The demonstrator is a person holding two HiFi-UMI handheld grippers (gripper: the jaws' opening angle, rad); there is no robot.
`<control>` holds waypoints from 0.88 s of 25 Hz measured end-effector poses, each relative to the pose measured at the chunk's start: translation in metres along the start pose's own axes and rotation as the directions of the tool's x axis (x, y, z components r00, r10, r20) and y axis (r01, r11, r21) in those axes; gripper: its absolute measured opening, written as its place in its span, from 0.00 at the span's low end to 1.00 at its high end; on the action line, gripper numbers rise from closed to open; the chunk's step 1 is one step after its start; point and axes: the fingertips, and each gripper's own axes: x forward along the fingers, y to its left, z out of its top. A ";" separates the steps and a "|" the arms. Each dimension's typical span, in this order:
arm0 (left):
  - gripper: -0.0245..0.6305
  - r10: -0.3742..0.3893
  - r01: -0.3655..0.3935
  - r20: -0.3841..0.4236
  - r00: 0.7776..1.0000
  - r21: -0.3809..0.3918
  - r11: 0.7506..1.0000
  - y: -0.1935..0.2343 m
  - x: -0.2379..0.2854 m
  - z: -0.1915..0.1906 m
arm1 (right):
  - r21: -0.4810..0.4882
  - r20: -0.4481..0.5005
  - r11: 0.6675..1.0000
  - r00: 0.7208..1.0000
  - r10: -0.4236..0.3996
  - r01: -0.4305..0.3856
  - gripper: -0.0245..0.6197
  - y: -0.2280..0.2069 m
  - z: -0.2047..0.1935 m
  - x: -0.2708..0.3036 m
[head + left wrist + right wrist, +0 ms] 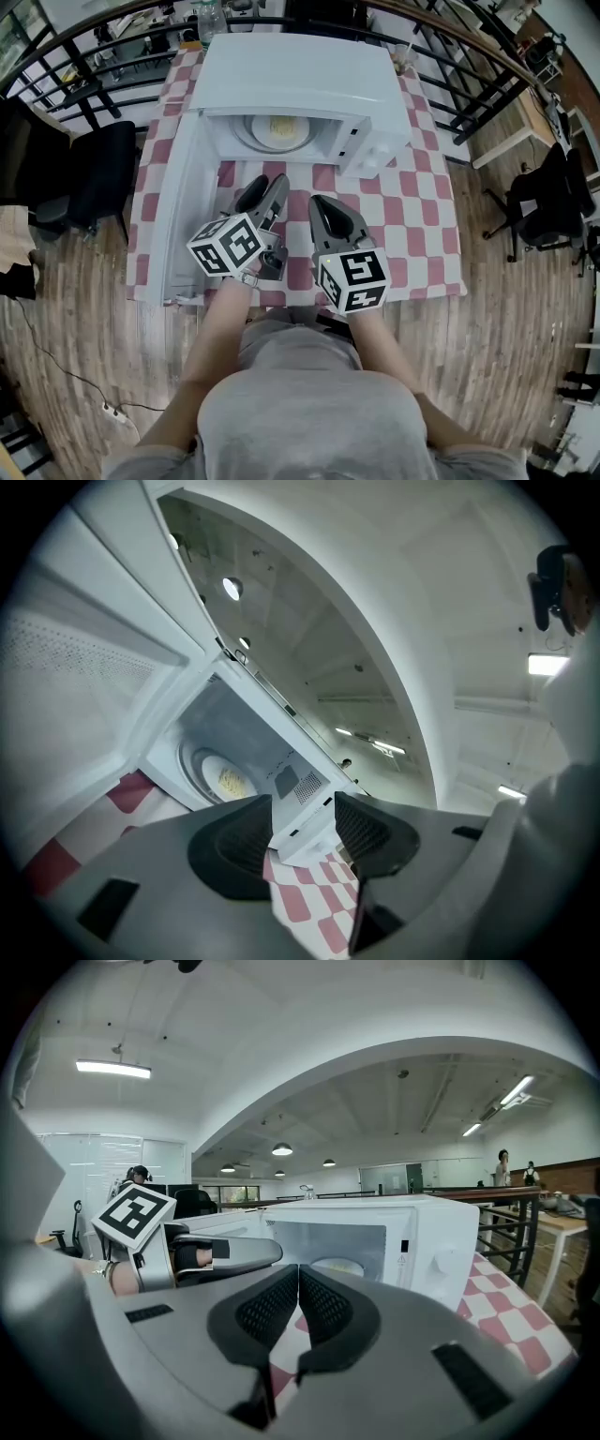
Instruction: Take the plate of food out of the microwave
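left gripper (265, 187): released, jaws apart, empty | right gripper (324, 202): clenched, empty | plate of food (278, 129): inside microwave (300, 80), 12 o'clock of the 2 grippers, untouched | door (176, 211): swung out at 9 o'clock

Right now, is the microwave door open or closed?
Open. The door stands swung out leftward, and the plate of food shows inside the microwave.

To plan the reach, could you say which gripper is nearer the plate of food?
Left. The left gripper is in front of the plate of food, near the microwave; the right gripper sits farther back.
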 end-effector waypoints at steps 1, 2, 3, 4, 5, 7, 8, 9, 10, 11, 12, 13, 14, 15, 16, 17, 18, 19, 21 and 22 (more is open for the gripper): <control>0.34 0.007 -0.007 0.001 1.000 -0.011 1.000 0.004 0.002 0.000 | 0.001 -0.001 1.000 1.000 0.001 -0.001 0.08 -0.001 -0.001 0.002; 0.34 0.014 -0.014 0.001 1.000 -0.022 1.000 0.008 0.004 -0.001 | 0.003 -0.001 1.000 1.000 0.001 -0.001 0.08 -0.003 -0.002 0.004; 0.34 0.021 -0.021 0.000 1.000 -0.031 0.999 0.011 0.006 -0.001 | 0.003 -0.002 1.000 1.000 0.002 -0.002 0.08 -0.004 -0.002 0.006; 0.34 0.029 -0.029 -0.002 1.000 -0.040 0.999 0.014 0.008 -0.002 | 0.002 -0.003 1.000 1.000 0.004 -0.004 0.08 -0.004 -0.002 0.008; 0.34 0.037 -0.037 -0.004 0.999 -0.048 0.998 0.017 0.010 -0.003 | 0.001 -0.005 1.000 1.000 0.007 -0.007 0.08 -0.005 -0.002 0.009; 0.34 0.055 -0.056 -0.009 0.998 -0.065 0.996 0.022 0.015 -0.006 | 0.000 -0.008 1.000 1.000 0.016 -0.016 0.08 -0.006 -0.003 0.014; 0.34 0.062 -0.062 -0.011 0.998 -0.075 0.995 0.025 0.019 -0.008 | -0.001 -0.009 1.000 1.000 0.019 -0.019 0.08 -0.006 -0.003 0.016; 0.34 0.065 -0.066 -0.014 0.998 -0.084 0.994 0.026 0.022 -0.010 | -0.002 -0.010 1.000 1.000 0.022 -0.022 0.08 -0.008 -0.003 0.018; 0.34 0.069 -0.070 -0.018 0.997 -0.089 0.994 0.028 0.026 -0.012 | -0.002 -0.011 1.000 1.000 0.026 -0.026 0.08 -0.009 -0.004 0.021; 0.34 0.078 -0.079 -0.023 0.997 -0.090 0.993 0.031 0.030 -0.013 | -0.003 -0.013 1.000 0.999 0.029 -0.029 0.08 -0.010 -0.004 0.024; 0.35 0.090 -0.092 -0.028 0.996 -0.089 0.992 0.035 0.033 -0.015 | -0.003 -0.016 0.999 0.999 0.032 -0.033 0.08 -0.012 -0.005 0.027; 0.35 0.099 -0.101 -0.031 0.995 -0.093 0.990 0.038 0.037 -0.016 | -0.003 -0.020 0.999 0.999 0.035 -0.035 0.08 -0.014 -0.006 0.029; 0.35 0.101 -0.104 -0.032 0.994 -0.104 0.989 0.040 0.041 -0.017 | -0.001 -0.024 0.999 0.999 0.038 -0.038 0.08 -0.016 -0.007 0.032; 0.35 0.103 -0.106 -0.033 0.994 -0.115 0.988 0.043 0.046 -0.018 | 0.001 -0.027 0.999 0.999 0.040 -0.040 0.08 -0.018 -0.009 0.034; 0.37 0.106 -0.109 -0.033 0.994 -0.124 0.986 0.045 0.051 -0.019 | 0.003 -0.031 0.999 0.999 0.041 -0.041 0.08 -0.021 -0.011 0.036; 0.38 0.112 -0.115 -0.032 0.993 -0.129 0.985 0.048 0.055 -0.020 | 0.006 -0.034 0.999 0.999 0.042 -0.042 0.08 -0.024 -0.013 0.038; 0.39 0.118 -0.121 -0.033 0.993 -0.134 0.984 0.052 0.059 -0.022 | 0.009 -0.039 0.999 0.998 0.042 -0.042 0.08 -0.027 -0.015 0.040; 0.40 0.123 -0.126 -0.034 0.992 -0.143 0.982 0.055 0.063 -0.023 | 0.013 -0.045 0.999 0.998 0.043 -0.042 0.08 -0.029 -0.019 0.043; 0.42 0.135 -0.139 -0.039 0.990 -0.164 0.977 0.062 0.070 -0.027 | 0.023 -0.055 0.999 0.997 0.046 -0.045 0.08 -0.032 -0.026 0.047; 0.42 0.142 -0.147 -0.042 0.989 -0.176 0.973 0.066 0.073 -0.029 | 0.028 -0.059 0.999 0.997 0.048 -0.046 0.08 -0.033 -0.029 0.049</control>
